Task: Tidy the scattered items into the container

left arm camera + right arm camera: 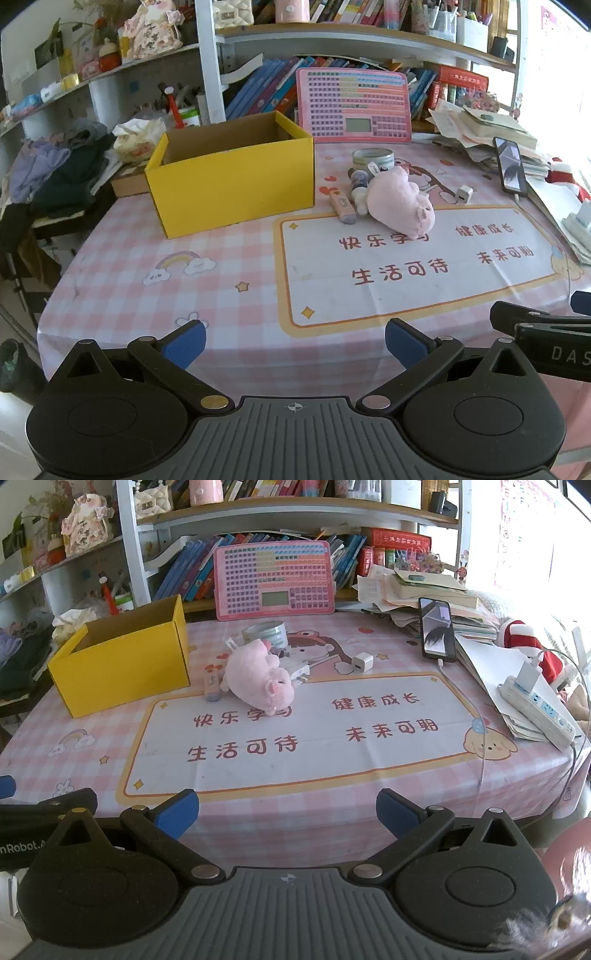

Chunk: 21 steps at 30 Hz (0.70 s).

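Note:
An open yellow box (236, 184) (122, 668) stands on the pink checked tablecloth at the far left. To its right lie a pink plush pig (400, 201) (258, 681), a small pink tube (341, 206) (211, 685), small bottles (359, 184), a tape roll (373, 158) (267, 631) and a white charger plug (463, 194) (361, 662). My left gripper (295, 341) is open and empty at the near table edge. My right gripper (288, 812) is open and empty beside it, far from the items.
A pink toy keyboard (354, 105) (273, 579) leans on books at the back. A phone (511, 166) (437, 629) rests on stacked papers at the right, with a power strip (535, 709). Clothes (55, 173) pile at the left. Shelves stand behind.

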Motion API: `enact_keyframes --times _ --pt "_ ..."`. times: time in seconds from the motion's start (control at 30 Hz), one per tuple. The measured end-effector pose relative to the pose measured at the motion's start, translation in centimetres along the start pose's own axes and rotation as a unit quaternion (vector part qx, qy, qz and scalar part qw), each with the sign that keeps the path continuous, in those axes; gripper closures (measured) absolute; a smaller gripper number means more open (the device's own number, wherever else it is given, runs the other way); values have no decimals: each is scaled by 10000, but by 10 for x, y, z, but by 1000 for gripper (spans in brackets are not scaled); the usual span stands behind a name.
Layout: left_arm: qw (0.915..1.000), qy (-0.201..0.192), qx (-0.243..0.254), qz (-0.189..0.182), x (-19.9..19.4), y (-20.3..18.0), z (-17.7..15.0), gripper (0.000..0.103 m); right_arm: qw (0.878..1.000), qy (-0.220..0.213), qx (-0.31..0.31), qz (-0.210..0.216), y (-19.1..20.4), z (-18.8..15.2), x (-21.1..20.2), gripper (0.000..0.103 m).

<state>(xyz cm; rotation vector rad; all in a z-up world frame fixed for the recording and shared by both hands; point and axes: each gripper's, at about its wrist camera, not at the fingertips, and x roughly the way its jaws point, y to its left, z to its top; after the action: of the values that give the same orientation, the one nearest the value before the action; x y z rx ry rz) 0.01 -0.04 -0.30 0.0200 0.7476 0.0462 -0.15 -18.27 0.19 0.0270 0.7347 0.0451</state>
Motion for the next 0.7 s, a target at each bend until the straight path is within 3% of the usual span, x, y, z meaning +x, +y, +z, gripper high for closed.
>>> enact_keyframes --times 0.7 --pt "9999 108 -79 22 8 5 3 0 10000 47 -23 -33 6 1 6 0"
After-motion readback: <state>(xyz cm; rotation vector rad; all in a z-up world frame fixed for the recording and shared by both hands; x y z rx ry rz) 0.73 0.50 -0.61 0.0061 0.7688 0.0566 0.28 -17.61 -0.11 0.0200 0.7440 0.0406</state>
